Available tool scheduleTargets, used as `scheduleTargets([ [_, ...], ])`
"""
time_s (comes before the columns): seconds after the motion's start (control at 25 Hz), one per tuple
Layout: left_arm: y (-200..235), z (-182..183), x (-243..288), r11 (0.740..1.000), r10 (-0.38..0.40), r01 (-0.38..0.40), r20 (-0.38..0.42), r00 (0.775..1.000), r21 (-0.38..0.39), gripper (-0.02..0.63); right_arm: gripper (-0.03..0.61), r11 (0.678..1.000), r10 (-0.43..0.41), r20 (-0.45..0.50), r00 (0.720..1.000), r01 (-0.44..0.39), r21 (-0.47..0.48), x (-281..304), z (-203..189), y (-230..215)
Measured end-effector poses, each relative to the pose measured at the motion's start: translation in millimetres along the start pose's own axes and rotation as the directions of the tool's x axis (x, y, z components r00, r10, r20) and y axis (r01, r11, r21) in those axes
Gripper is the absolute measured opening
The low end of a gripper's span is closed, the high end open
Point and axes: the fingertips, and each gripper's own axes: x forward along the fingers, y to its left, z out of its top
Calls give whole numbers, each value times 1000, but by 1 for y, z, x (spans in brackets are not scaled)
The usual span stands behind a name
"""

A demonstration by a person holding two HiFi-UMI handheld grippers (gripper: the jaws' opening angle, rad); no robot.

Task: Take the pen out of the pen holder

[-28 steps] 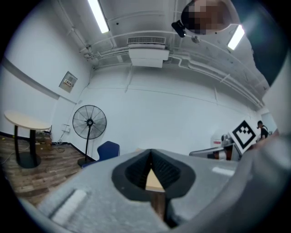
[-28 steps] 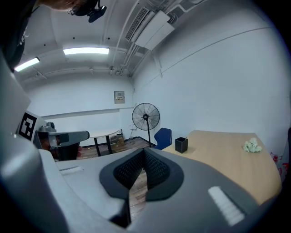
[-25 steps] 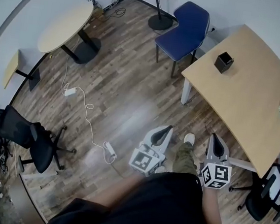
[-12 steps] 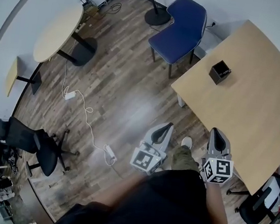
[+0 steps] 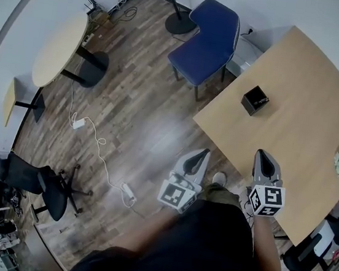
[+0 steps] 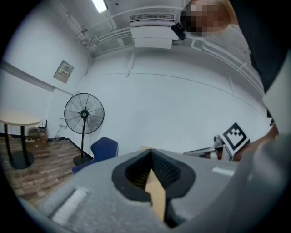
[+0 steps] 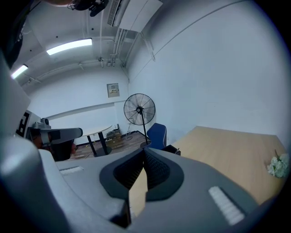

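Black pen holder [image 5: 255, 100] upright on wooden table [image 5: 310, 128], well ahead of both grippers; sits nearer them than a second ago. Pen inside too small to make out. Left gripper [image 5: 203, 153] over plank floor [image 5: 133, 127], jaws closed, empty. Right gripper [image 5: 263, 155] now over table's near edge, jaws closed, empty.

Wood-plank floor [image 5: 139, 128]; blue chair [image 5: 207, 40]; round table [image 5: 60, 49]; pedestal fan [image 6: 84, 113]; white walls [image 6: 182, 104].
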Motion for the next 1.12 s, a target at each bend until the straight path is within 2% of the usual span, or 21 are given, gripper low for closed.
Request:
scheduleTargets([
  [0.24,22,-2,23,995,-59,58,-8,998,-79,3,3,998,-46,-31,998,48,46,32,10,-9],
  [0.4,30,8,42,989,-136,136,2,991,-57,3,3,994,-92,-20,996,93,58,45,29,-15],
  [0.56,43,11,66,988,-149,150,19,989,-45,2,3,988,-132,-32,991,134,72,72,38,-42],
  [0.76,54,9,96,984,-173,173,-5,985,-39,3,23,987,-151,-38,988,153,48,117,48,-63],
  [1.0,61,9,120,977,-208,206,-32,978,-54,3,59,984,-159,-93,983,165,67,168,29,-104],
  [1.12,68,3,133,978,-202,199,-41,979,-67,3,87,985,-157,-165,974,167,50,193,7,-128],
])
